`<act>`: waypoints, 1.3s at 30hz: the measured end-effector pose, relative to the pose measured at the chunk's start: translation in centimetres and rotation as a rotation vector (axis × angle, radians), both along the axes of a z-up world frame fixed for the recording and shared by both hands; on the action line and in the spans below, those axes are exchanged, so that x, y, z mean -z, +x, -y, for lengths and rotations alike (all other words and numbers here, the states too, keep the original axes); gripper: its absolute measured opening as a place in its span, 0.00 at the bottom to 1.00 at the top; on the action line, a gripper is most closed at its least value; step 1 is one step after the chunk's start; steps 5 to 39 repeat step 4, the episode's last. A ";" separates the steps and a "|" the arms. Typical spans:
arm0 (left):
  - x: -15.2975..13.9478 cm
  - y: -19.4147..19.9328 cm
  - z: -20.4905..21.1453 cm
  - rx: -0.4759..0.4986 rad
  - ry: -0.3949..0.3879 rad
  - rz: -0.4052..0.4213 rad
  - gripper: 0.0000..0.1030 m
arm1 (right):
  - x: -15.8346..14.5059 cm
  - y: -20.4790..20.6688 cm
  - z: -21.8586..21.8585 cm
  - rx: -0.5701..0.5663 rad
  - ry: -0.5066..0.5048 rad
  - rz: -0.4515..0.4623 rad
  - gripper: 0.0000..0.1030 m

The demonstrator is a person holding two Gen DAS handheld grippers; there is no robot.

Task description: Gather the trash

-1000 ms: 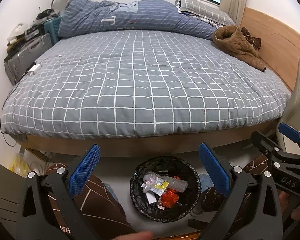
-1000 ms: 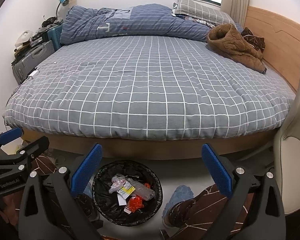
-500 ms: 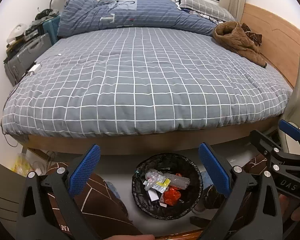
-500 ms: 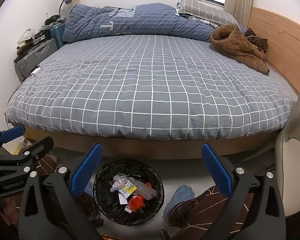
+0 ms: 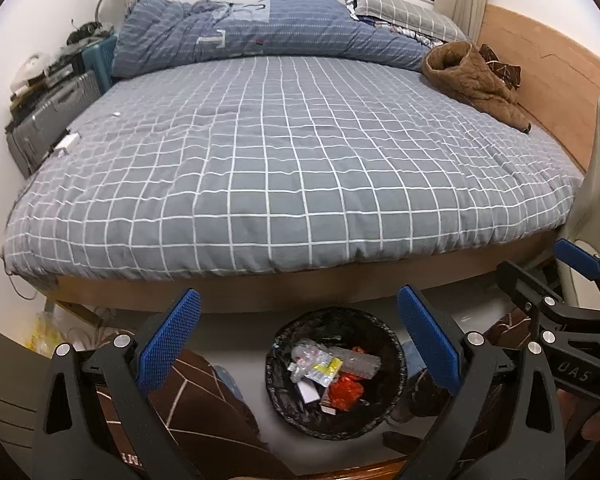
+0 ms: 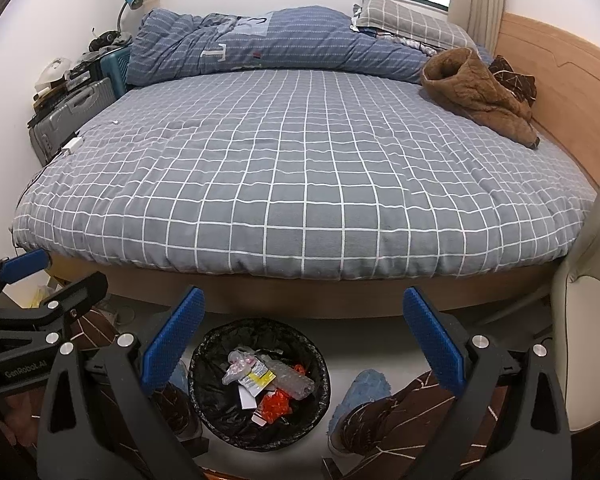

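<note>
Both views are tilting upward, showing more bed [image 5: 284, 168]. Left gripper [image 5: 298, 344] and right gripper [image 6: 304, 340] are hanging wide open, empty, over the trash-filled bin [image 6: 260, 384]. Risk: mistaking the white item [image 6: 73, 145] for litter. Only the right view is showing the blue slipper [image 6: 360, 396] clearly.

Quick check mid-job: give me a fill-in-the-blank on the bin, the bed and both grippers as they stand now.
1. The trash bin is lined with a ____ bag.
2. Both the left hand-held gripper and the right hand-held gripper are ____ and hold nothing.
3. The brown jacket lies on the ____.
4. The crumpled wrapper in the bin is ____.

Missing words: black; open; bed; red
</note>
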State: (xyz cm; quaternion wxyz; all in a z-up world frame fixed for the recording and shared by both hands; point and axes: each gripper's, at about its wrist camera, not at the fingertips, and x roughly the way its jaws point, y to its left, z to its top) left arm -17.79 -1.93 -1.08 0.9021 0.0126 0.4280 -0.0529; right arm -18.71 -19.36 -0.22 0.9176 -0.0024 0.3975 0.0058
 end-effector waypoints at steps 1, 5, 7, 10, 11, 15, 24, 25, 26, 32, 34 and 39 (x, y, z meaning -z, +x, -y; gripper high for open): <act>-0.1 0.0 0.0 -0.002 -0.002 0.004 0.94 | -0.1 0.0 0.0 0.001 0.001 0.001 0.93; -0.1 0.0 -0.1 -0.008 -0.011 0.003 0.94 | -0.2 -0.1 0.1 0.006 0.003 0.004 0.93; -0.1 0.0 -0.1 -0.008 -0.011 0.003 0.94 | -0.2 -0.1 0.1 0.006 0.003 0.004 0.93; -0.1 0.0 -0.1 -0.008 -0.011 0.003 0.94 | -0.2 -0.1 0.1 0.006 0.003 0.004 0.93; -0.1 0.0 -0.1 -0.008 -0.011 0.003 0.94 | -0.2 -0.1 0.1 0.006 0.003 0.004 0.93; -0.1 0.0 -0.1 -0.008 -0.011 0.003 0.94 | -0.2 -0.1 0.1 0.006 0.003 0.004 0.93; -0.1 0.0 -0.1 -0.008 -0.011 0.003 0.94 | -0.2 -0.1 0.1 0.006 0.003 0.004 0.93; -0.1 0.0 -0.1 -0.008 -0.011 0.003 0.94 | -0.2 -0.1 0.1 0.006 0.003 0.004 0.93; -0.1 0.0 -0.1 -0.008 -0.011 0.003 0.94 | -0.2 -0.1 0.1 0.006 0.003 0.004 0.93; -0.1 0.0 -0.1 -0.008 -0.011 0.003 0.94 | -0.2 -0.1 0.1 0.006 0.003 0.004 0.93; -0.1 0.0 -0.1 -0.008 -0.011 0.003 0.94 | -0.2 -0.1 0.1 0.006 0.003 0.004 0.93; -0.1 0.0 -0.1 -0.008 -0.011 0.003 0.94 | -0.2 -0.1 0.1 0.006 0.003 0.004 0.93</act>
